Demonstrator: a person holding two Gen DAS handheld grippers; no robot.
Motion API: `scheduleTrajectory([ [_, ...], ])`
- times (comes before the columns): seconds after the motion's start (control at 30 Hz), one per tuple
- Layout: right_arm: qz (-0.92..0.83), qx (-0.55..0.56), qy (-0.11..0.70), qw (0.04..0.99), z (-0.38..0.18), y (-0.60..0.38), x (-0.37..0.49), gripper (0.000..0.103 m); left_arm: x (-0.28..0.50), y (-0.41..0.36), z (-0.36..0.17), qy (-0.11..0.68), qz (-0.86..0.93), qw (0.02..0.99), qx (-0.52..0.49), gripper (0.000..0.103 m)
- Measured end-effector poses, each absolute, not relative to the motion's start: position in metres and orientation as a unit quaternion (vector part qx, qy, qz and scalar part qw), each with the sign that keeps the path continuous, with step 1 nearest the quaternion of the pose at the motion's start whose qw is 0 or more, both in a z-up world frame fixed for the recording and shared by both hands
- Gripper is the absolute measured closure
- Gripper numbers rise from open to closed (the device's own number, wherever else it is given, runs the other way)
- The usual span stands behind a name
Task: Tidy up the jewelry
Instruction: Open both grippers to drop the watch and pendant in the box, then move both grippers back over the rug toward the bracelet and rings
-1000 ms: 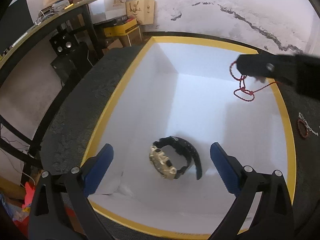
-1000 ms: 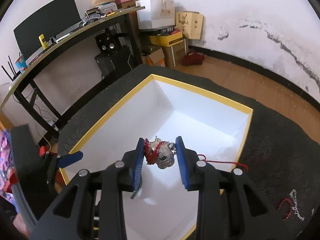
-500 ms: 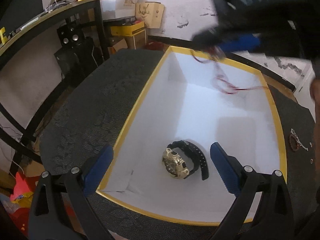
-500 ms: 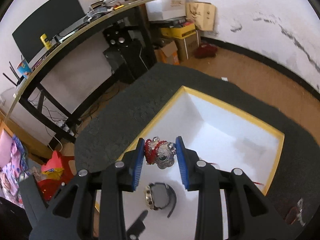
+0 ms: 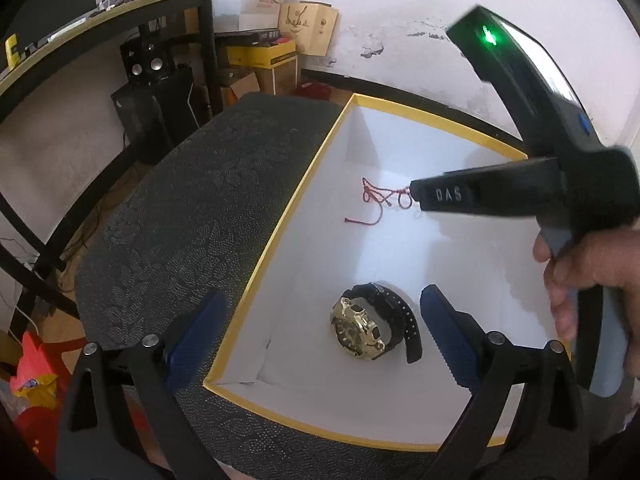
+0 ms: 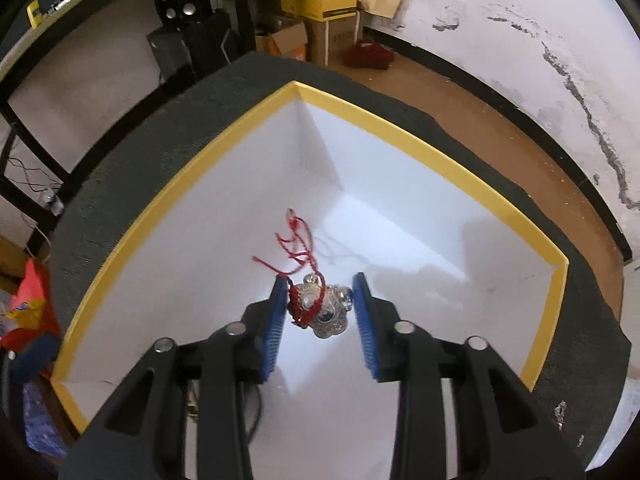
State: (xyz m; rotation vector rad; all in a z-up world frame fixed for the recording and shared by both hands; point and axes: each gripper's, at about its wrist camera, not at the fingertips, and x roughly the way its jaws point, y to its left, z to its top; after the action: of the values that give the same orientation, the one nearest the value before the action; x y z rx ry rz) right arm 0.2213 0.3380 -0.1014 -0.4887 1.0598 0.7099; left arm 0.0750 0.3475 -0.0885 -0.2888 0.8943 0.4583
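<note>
Left wrist view first: your left gripper (image 5: 320,328) hangs over the near end of the white box (image 5: 320,160) with the yellow rim, jaws spread wide and nothing between them. Gold-faced watch (image 5: 360,330) with a black strap lies on the box floor right under that gap. Farther in, your right hand (image 5: 588,272) holds the right gripper, its black body reaching across the box from the right. Red cord (image 5: 380,200) trails from its tip down onto the white floor. Box sits on a dark textured tabletop (image 5: 180,220).

Right wrist view: your right gripper (image 6: 320,308) points down into the box (image 6: 400,136). Its jaws have just been opening; the silver pendant (image 6: 326,312) sits between the blue pads (image 6: 276,320). It is close against the left pad, clear gap to the right pad, so not clamped. Can't tell if it is resting on the floor. Red cord (image 6: 298,240) wraps its left side and runs forward, loose on the box floor.
</note>
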Motion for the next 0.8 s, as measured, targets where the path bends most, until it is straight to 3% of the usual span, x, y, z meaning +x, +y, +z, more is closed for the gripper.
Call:
scheduleTrajectory([
  [0.03,0.329,-0.221,0.488,0.778,-0.100,0.335,0.222,0.023,0.075,0.347,-0.088,0.426,0.218,0.867,-0.138,0.008],
  [0.1,0.337,-0.210,0.479,0.783,-0.093,0.329,0.222,0.010,0.075,0.346,-0.086,0.422,0.218,0.869,-0.137,0.008],
  [0.27,0.352,-0.178,0.447,0.803,-0.050,0.285,0.214,0.009,0.077,0.335,-0.082,0.414,0.209,0.875,-0.138,0.006],
  [0.47,0.318,-0.105,0.389,0.858,-0.003,0.153,0.202,0.007,0.091,0.304,-0.073,0.409,0.180,0.885,-0.133,0.006],
  [0.6,0.240,-0.055,0.373,0.895,-0.007,0.039,0.196,0.007,0.111,0.255,-0.061,0.399,0.139,0.898,-0.120,0.006],
  [0.8,0.093,-0.026,0.377,0.921,-0.055,-0.116,0.188,0.007,0.145,0.148,-0.051,0.372,0.061,0.923,-0.076,0.006],
])
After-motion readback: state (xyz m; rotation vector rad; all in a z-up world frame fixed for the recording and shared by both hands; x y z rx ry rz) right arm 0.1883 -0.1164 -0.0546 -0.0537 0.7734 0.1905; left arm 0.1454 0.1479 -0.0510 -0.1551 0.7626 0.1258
